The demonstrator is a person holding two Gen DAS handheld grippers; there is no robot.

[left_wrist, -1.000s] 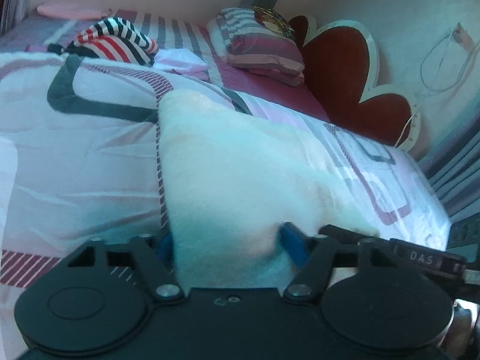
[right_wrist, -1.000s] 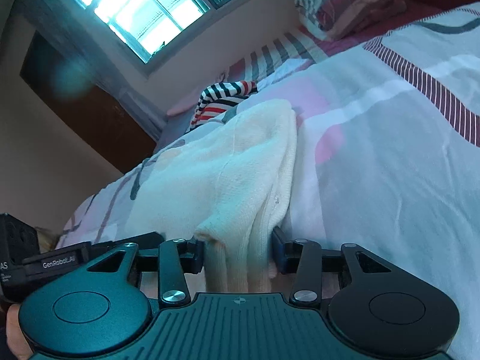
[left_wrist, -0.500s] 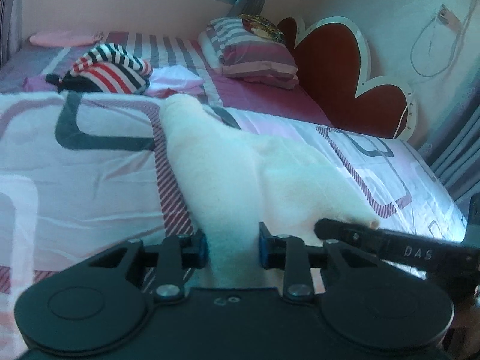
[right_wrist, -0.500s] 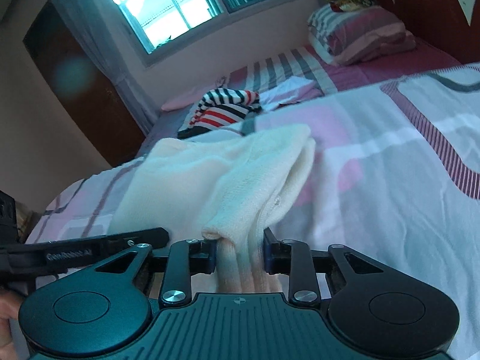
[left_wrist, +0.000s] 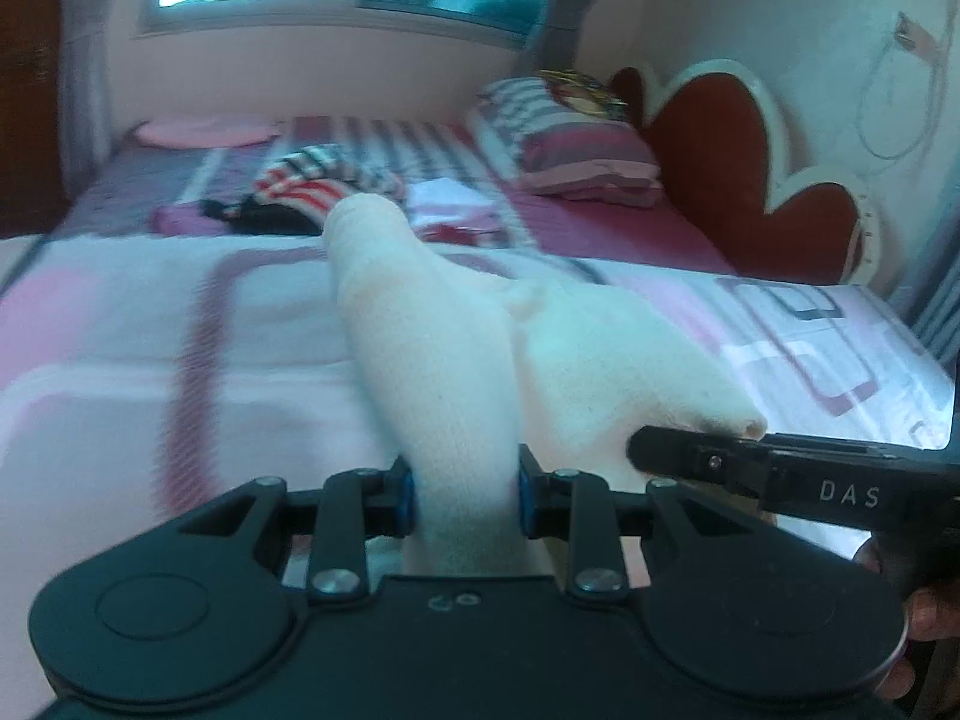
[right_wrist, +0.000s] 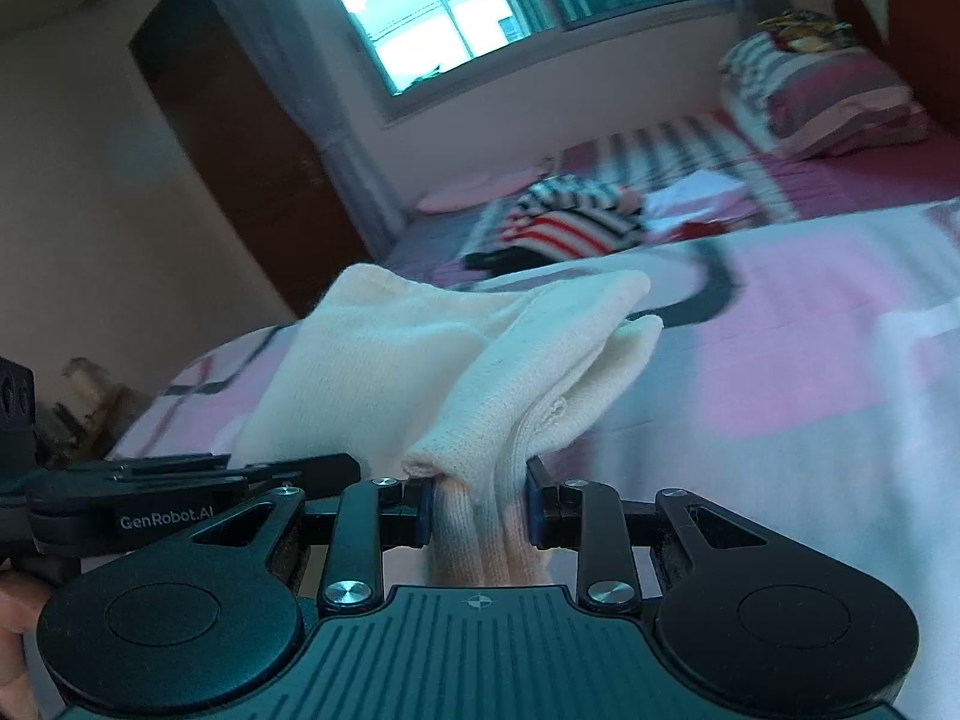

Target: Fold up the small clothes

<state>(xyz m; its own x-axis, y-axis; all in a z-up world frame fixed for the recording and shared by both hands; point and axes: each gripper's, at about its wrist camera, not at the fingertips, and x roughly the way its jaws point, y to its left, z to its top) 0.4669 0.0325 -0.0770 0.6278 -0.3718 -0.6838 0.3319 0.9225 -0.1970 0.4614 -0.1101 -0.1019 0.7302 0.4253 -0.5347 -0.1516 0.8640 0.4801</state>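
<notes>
The left gripper (left_wrist: 465,495) is clamped on a bunched fold of a cream knit garment (left_wrist: 438,372), its blue pads pressing the cloth from both sides. The right gripper (right_wrist: 477,507) pinches another gathered edge of the same garment (right_wrist: 522,384) just beside it. The cloth stretches away from both grippers, draped over a pink and white patterned bedspread (left_wrist: 120,360). Farther ahead lies a red, white and black striped garment (right_wrist: 570,219). Beyond it, to the right, a striped pillow (left_wrist: 576,150) rests near a dark red headboard (left_wrist: 720,144). A bright window (right_wrist: 432,6) fills the far wall.
</notes>
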